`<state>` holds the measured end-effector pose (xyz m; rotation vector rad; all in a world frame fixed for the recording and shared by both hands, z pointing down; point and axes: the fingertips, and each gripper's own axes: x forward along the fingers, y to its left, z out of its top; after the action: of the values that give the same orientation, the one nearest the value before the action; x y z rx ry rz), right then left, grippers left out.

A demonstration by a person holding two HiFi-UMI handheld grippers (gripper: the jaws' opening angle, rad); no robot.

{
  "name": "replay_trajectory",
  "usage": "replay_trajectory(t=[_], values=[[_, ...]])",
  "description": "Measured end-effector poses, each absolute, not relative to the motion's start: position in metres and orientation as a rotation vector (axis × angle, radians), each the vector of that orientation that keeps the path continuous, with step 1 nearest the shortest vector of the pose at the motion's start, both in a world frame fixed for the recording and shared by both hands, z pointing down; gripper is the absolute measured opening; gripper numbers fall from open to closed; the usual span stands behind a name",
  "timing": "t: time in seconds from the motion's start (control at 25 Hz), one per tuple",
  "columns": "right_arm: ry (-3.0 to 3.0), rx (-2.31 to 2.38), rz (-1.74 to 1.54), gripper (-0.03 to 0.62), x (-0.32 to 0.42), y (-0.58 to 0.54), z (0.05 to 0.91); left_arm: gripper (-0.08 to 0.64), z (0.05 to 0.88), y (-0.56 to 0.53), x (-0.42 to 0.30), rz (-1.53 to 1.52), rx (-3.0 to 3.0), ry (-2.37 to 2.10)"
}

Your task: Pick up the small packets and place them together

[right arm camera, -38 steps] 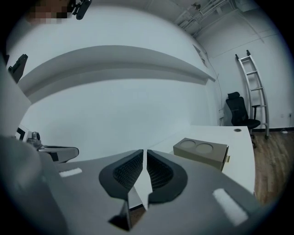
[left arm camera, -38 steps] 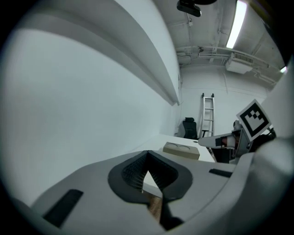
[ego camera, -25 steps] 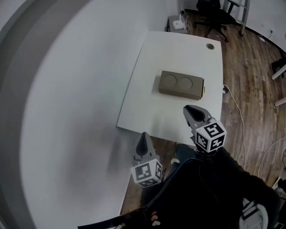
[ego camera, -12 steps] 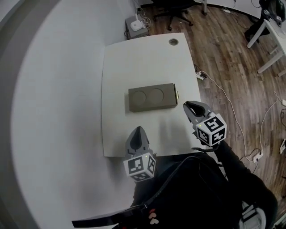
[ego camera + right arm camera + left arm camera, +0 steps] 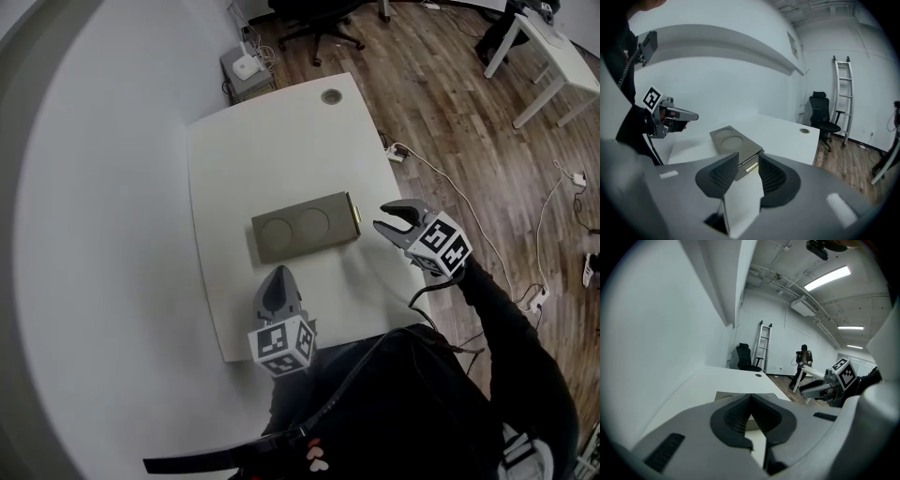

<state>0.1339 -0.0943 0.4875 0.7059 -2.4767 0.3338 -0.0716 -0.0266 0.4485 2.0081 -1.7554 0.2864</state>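
A white surface (image 5: 281,141) is seen from above, set against a white wall on a wood floor (image 5: 450,84). A flat olive-brown box (image 5: 305,227) lies near the middle of the surface. Two round recesses are seen in its top and a brass-coloured fitting on its right end. The small packets cannot be made out in any view.

The left gripper (image 5: 277,281) is held over the near edge of the surface, just short of the box and apart from it. In the left gripper view its jaws (image 5: 750,398) are pressed together, with nothing caught between them. The box (image 5: 724,394) is seen just beyond the tips.

The right gripper (image 5: 387,217) is held at the right edge of the surface, beside the fitted end of the box, not touching it. Its jaws (image 5: 747,161) are parted and have just been opening. Nothing is held. The box end (image 5: 736,143) is framed in the gap, further off. A dark sleeve (image 5: 497,319) is seen behind this gripper.

A round cable hole (image 5: 331,96) is set in the far end of the surface. An office chair (image 5: 314,14) and a ladder (image 5: 843,84) are placed beyond. A white cable (image 5: 441,173) is laid on the floor. A person (image 5: 804,362) is seen far off by another table.
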Motion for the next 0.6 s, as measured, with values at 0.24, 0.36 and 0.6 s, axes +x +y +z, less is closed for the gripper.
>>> replay_trajectory(t=[0.24, 0.36, 0.6], values=[[-2.342, 0.413, 0.225, 0.175, 0.117, -0.108, 0.528, -0.001, 0.485, -0.049, -0.092, 0.367, 1.943, -1.690], [-2.261, 0.307, 0.143, 0.182, 0.113, -0.113, 0.549, -0.002, 0.503, -0.053, -0.098, 0.417, 1.923, -1.654], [-2.123, 0.114, 0.069, 0.202, 0.105, -0.122, 0.582, 0.000, 0.529, -0.063, -0.103, 0.504, 1.890, -1.602]])
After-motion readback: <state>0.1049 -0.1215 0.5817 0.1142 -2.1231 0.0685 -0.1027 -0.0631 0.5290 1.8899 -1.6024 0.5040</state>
